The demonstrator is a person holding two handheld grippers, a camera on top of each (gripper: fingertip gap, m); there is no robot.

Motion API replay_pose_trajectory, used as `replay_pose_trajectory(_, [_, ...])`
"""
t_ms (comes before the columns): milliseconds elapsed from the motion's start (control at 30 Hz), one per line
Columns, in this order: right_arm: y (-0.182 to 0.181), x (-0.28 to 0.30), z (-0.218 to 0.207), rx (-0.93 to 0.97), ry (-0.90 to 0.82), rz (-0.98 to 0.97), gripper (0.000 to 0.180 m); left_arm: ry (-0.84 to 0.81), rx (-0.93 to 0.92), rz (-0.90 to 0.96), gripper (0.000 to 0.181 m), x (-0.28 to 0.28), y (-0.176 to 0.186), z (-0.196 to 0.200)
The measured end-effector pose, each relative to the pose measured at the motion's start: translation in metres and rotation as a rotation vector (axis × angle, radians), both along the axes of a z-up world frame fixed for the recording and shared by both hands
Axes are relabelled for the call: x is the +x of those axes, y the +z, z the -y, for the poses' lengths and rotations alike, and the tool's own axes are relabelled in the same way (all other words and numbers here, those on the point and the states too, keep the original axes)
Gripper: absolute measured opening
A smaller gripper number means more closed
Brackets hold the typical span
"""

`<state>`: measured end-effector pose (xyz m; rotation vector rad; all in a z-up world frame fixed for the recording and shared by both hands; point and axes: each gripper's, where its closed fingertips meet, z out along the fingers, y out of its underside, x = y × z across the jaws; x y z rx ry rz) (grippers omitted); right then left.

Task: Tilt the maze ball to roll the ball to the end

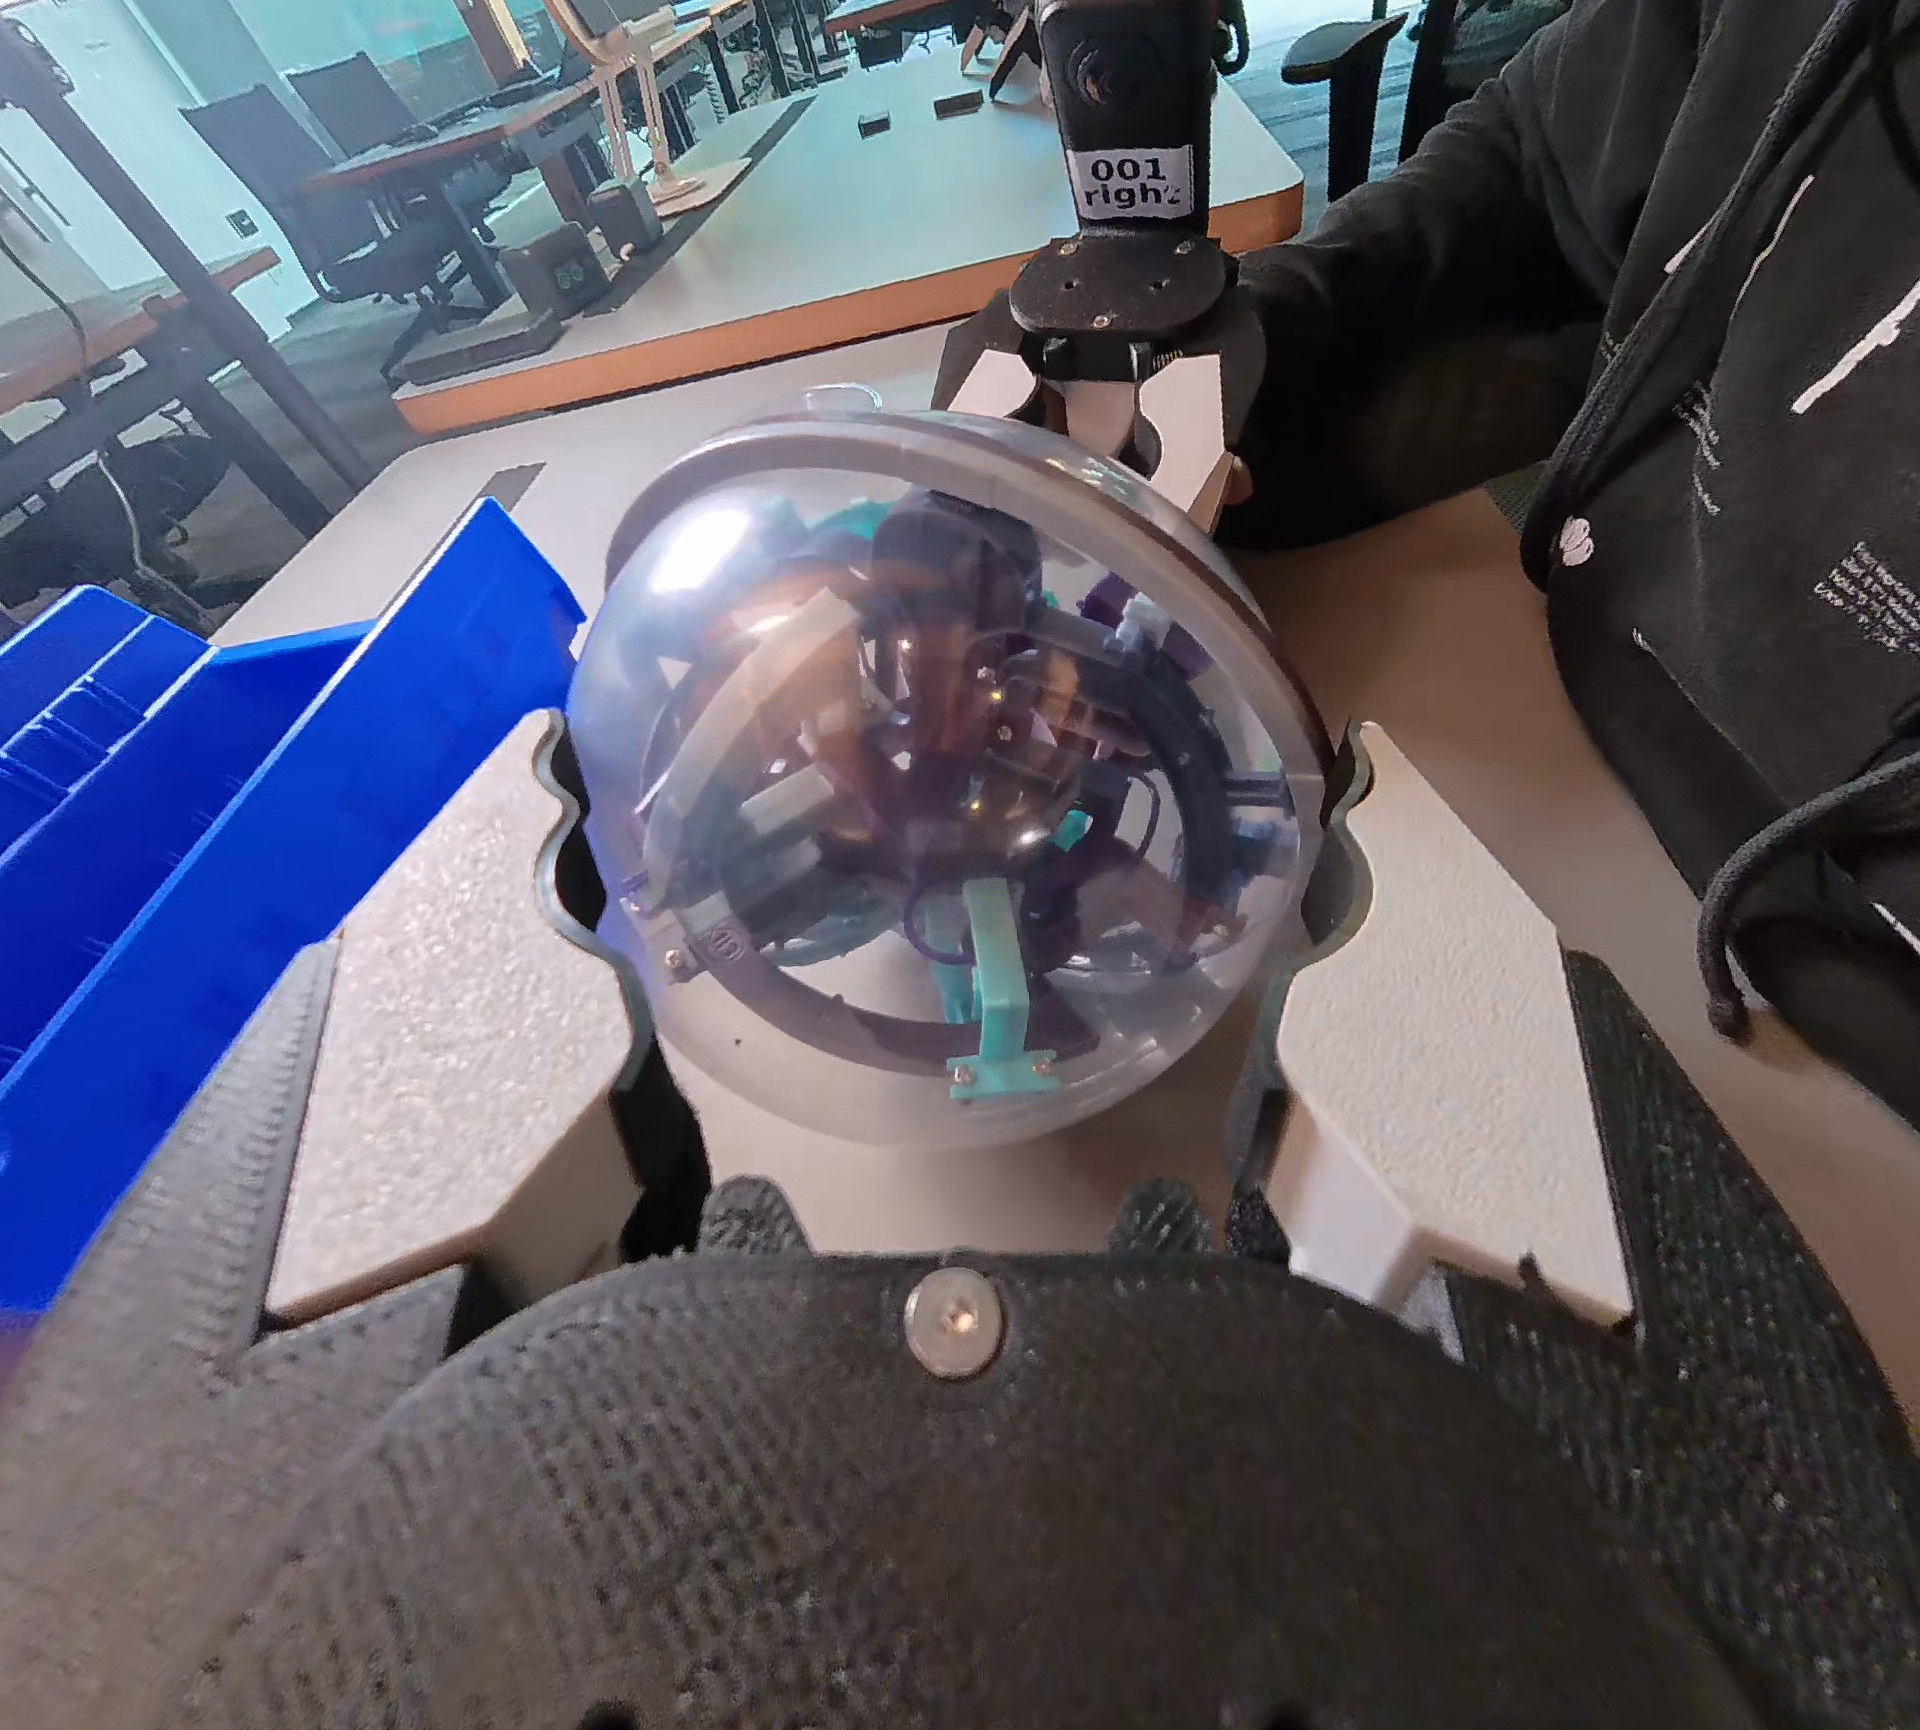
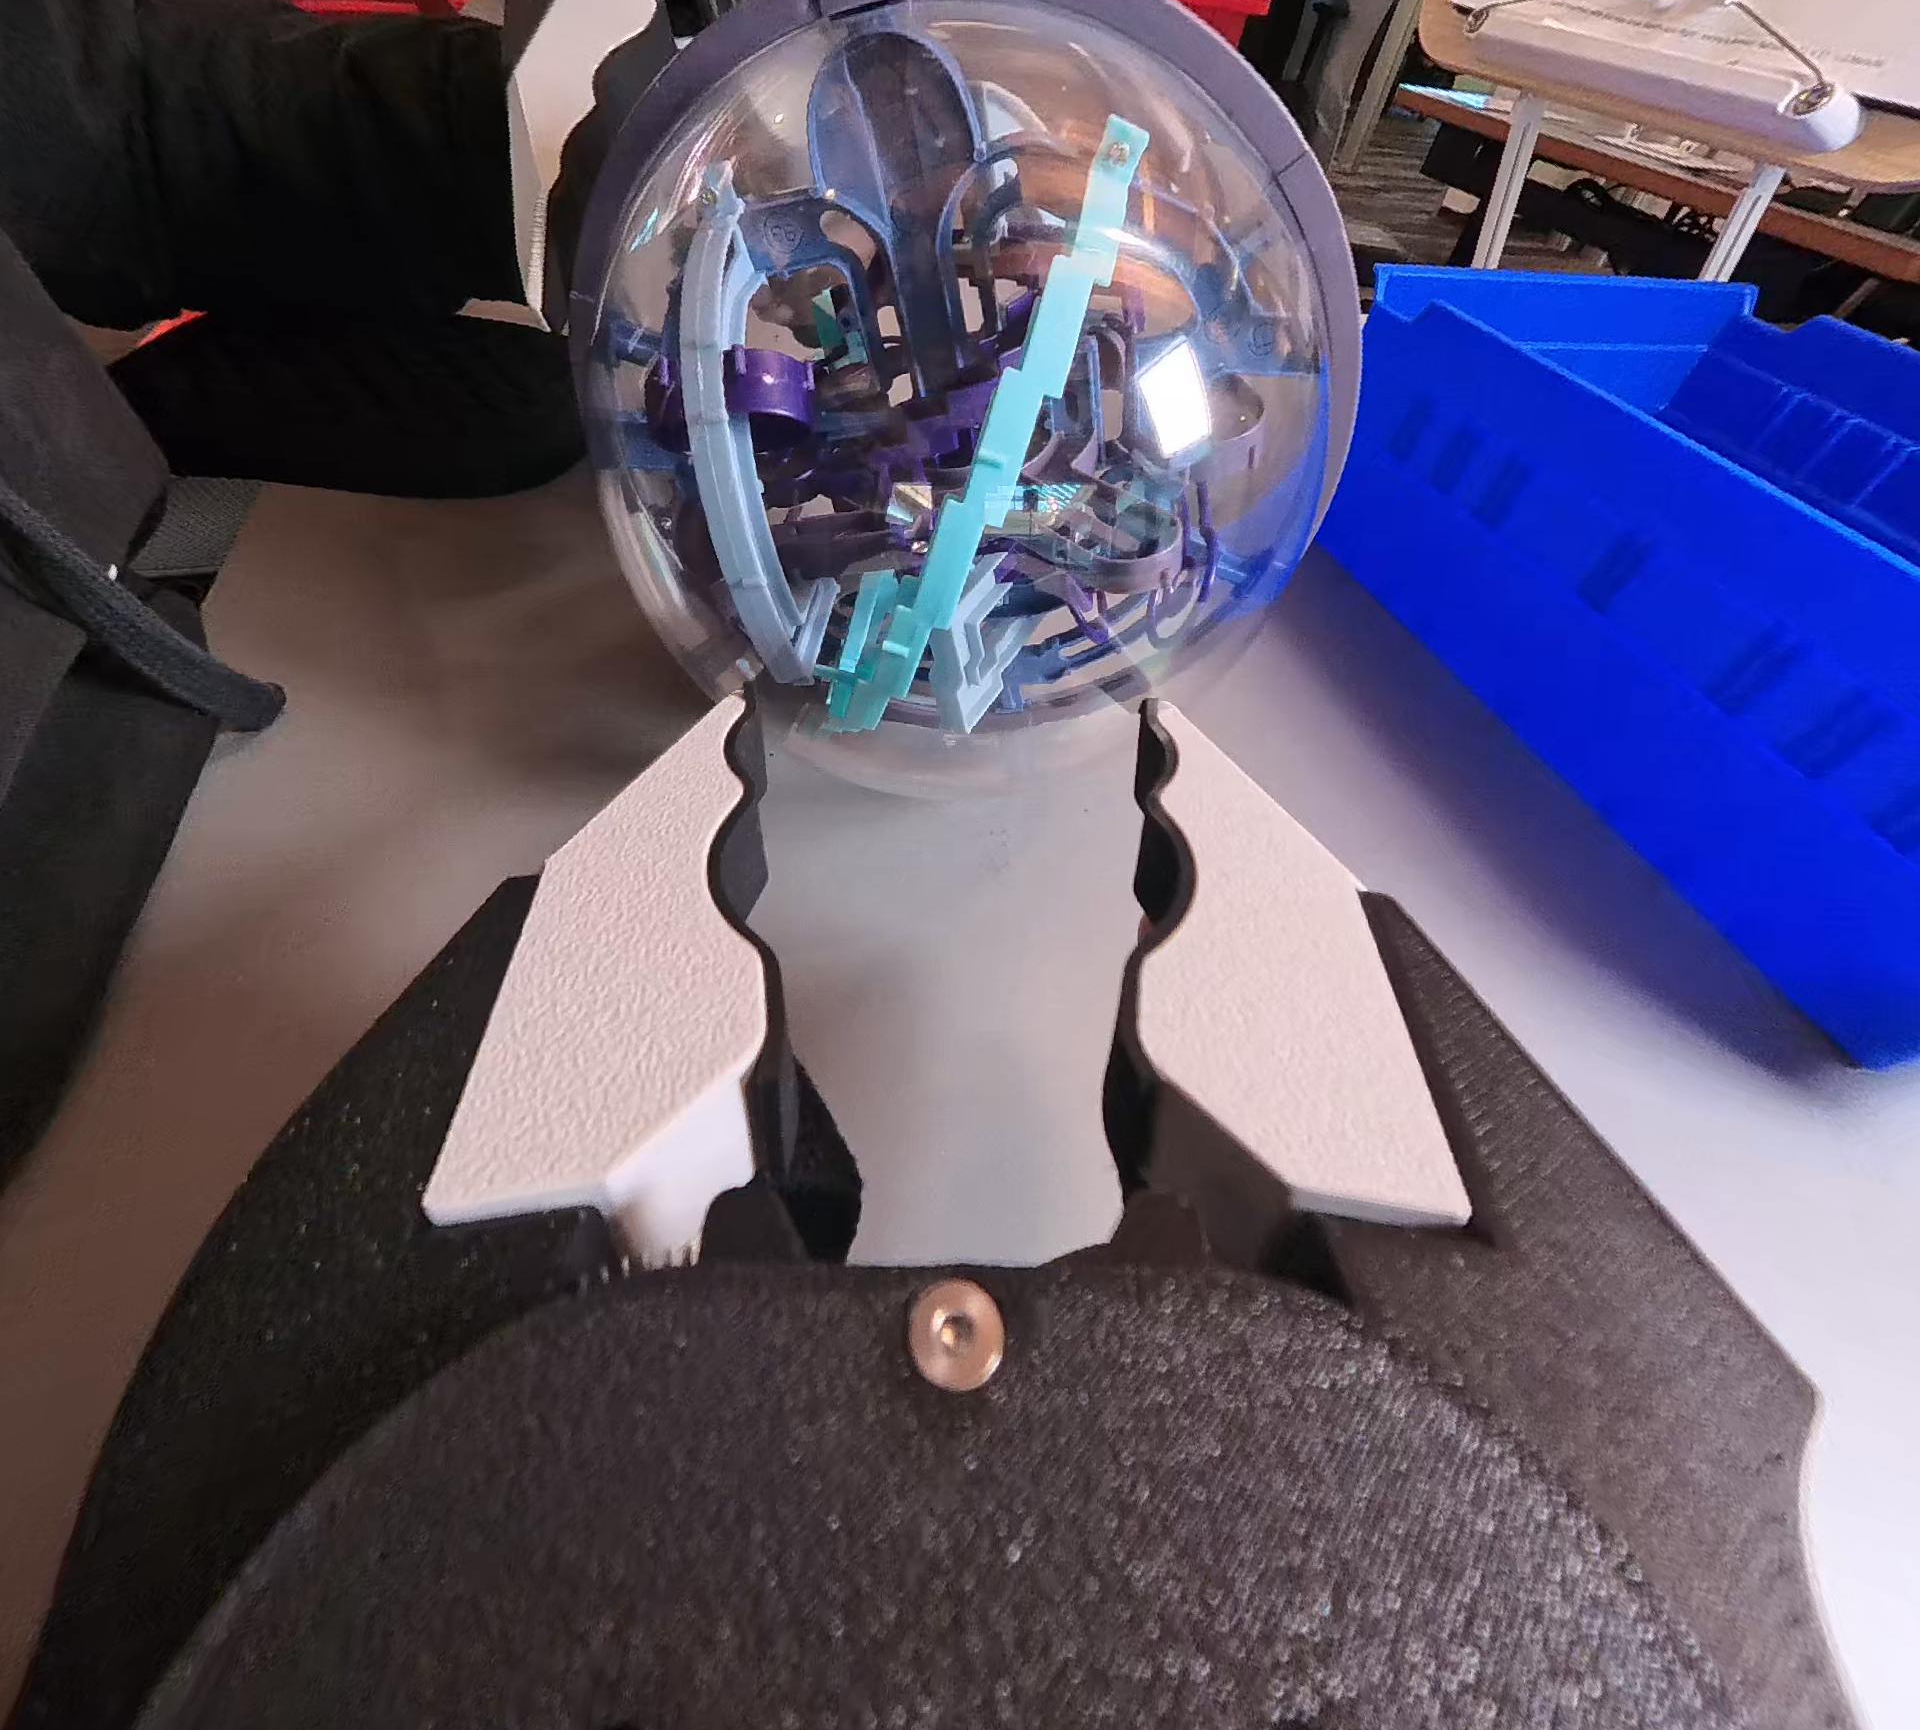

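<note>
My left gripper has its jaws spread wide and pressed to both flanks of the maze ball, the clear sphere sitting between them, its lower curve close over the grey table. My right gripper waits on the far side of the sphere with its jaws parted and nothing between them; their tips sit just under the ball's lower curve, and I cannot tell whether they touch it.

In the left wrist view the blue bin crowds in at nine o'clock, its corner nearly against the ball and my left finger. At three o'clock a person's dark sleeve and hoodie close off that side. Bare tabletop stretches beyond the ball toward twelve.

In the right wrist view the bin's long wall runs along three o'clock, near the ball but apart from my finger. Bare table shows between my jaws and out to eight o'clock. I cannot pick out the small ball inside the maze tracks.
</note>
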<state>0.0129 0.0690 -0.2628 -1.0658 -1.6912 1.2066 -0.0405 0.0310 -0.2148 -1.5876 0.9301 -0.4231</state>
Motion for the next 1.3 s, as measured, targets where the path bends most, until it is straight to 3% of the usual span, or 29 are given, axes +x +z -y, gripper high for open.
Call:
replay_pose_trajectory(533, [0.01,-0.004,-0.001,-0.027,-0.02,-0.043,0.068,0.008,0.01,0.139,0.138,-0.01,0.001,-0.003])
replay_pose_trajectory(1067, [0.034,-0.007,-0.006,-0.094,-0.034,-0.134,0.069,0.046,-0.019,0.111,0.138,-0.02,-0.019,-0.007])
replay_pose_trajectory(1300, [0.032,-0.008,-0.005,-0.028,-0.049,-0.13,0.073,0.049,-0.002,0.099,0.138,-0.022,-0.024,-0.006])
